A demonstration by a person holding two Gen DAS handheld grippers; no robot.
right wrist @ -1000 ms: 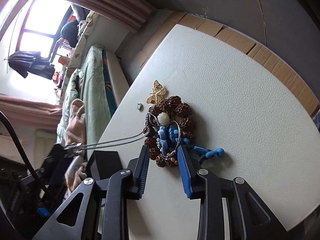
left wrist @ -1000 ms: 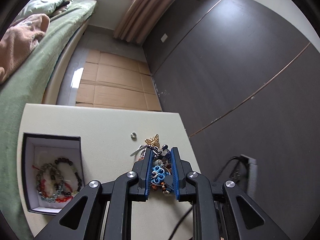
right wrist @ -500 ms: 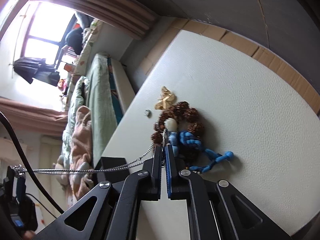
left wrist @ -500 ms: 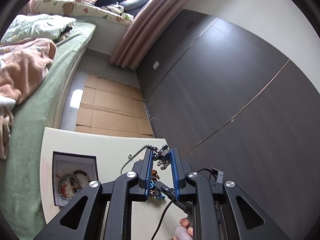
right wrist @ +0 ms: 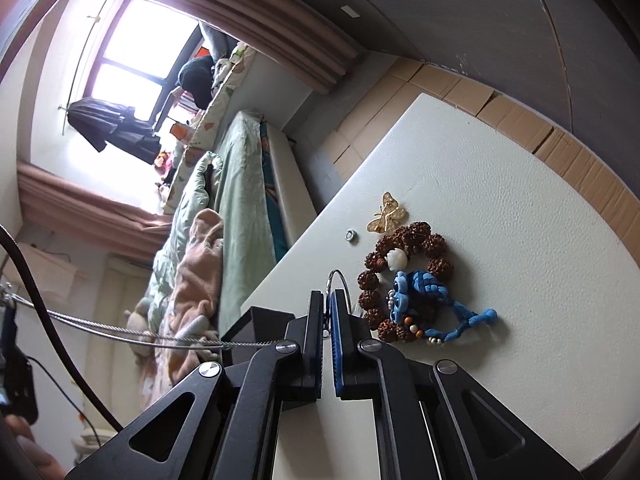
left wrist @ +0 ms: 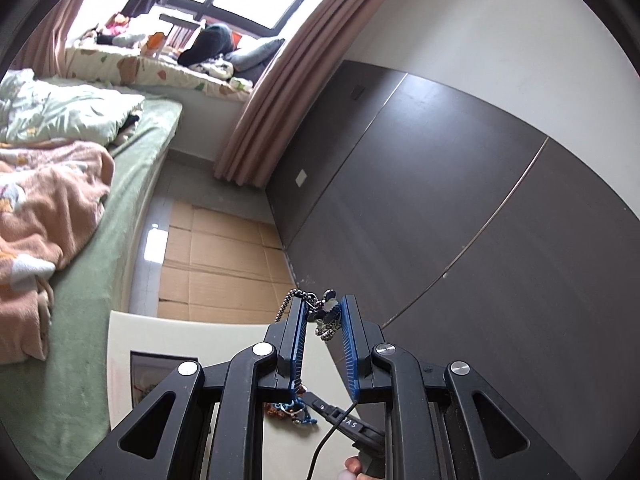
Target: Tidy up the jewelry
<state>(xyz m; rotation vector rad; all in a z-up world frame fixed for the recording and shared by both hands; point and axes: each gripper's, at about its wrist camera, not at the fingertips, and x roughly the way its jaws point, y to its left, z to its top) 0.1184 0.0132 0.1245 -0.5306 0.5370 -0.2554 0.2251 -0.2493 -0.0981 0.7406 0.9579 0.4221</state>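
My left gripper [left wrist: 323, 312] is raised high above the white table [left wrist: 192, 338] and is shut on the dark charms of a silver chain necklace [left wrist: 326, 318]. The chain [right wrist: 120, 334] runs taut across the right wrist view. My right gripper [right wrist: 328, 300] is shut on the necklace's thin wire loop [right wrist: 340, 284] just above the table [right wrist: 500, 208]. A brown bead bracelet [right wrist: 404, 240], a blue knotted cord piece [right wrist: 424, 288], a gold butterfly brooch [right wrist: 386, 214] and a small silver ring [right wrist: 351, 235] lie on the table to the right of it.
The black jewelry box [left wrist: 160, 368] sits on the table's left part, mostly hidden behind my left gripper. A bed with green sheets [left wrist: 92, 280] borders the table's left side. Cardboard [left wrist: 216, 260] covers the floor beyond, and a dark wall panel [left wrist: 440, 200] stands to the right.
My right gripper closed on the wire loop. My left gripper rose well above the table with the charms, pulling the chain taut out of the pile.
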